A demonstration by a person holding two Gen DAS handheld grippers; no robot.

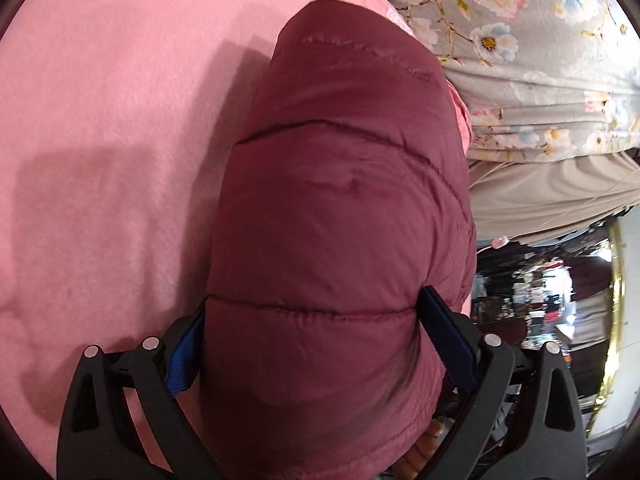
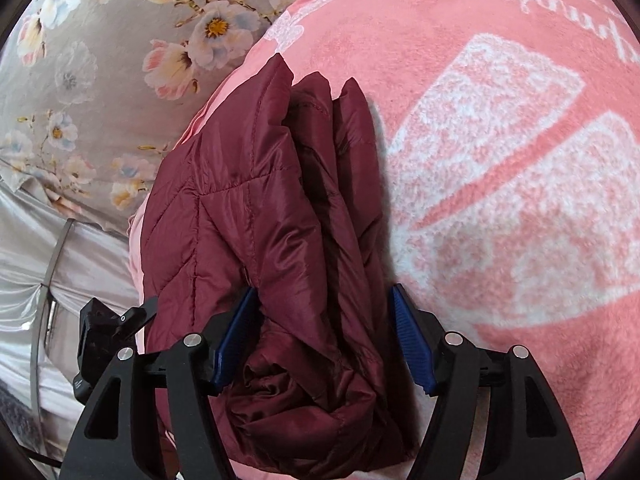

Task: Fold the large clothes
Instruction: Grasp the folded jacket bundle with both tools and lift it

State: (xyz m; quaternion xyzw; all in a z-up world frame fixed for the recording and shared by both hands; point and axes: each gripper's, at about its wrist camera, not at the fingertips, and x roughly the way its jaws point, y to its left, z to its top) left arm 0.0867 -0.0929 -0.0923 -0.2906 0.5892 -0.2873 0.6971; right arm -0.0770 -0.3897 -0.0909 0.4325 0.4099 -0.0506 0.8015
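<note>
A maroon quilted puffer jacket (image 1: pixel 336 216) lies bundled on a pink fleece blanket (image 1: pixel 108 128). In the left wrist view my left gripper (image 1: pixel 312 320) has its blue pads (image 1: pixel 448 332) pressed on both sides of the jacket's thick folded bulk. In the right wrist view the jacket (image 2: pixel 260 208) shows as several stacked folds. My right gripper (image 2: pixel 324 320) straddles these folds. Its left pad (image 2: pixel 236 332) touches the fabric. Its right pad (image 2: pixel 412 340) stands just beside the fabric, over the blanket (image 2: pixel 500 160).
A grey floral sheet (image 1: pixel 520 40) lies beyond the blanket's edge; it also shows in the right wrist view (image 2: pixel 100 60). Beige fabric (image 1: pixel 552 196) and a cluttered room area (image 1: pixel 540 300) are at the right. Grey draped cloth (image 2: pixel 60 280) hangs at the left.
</note>
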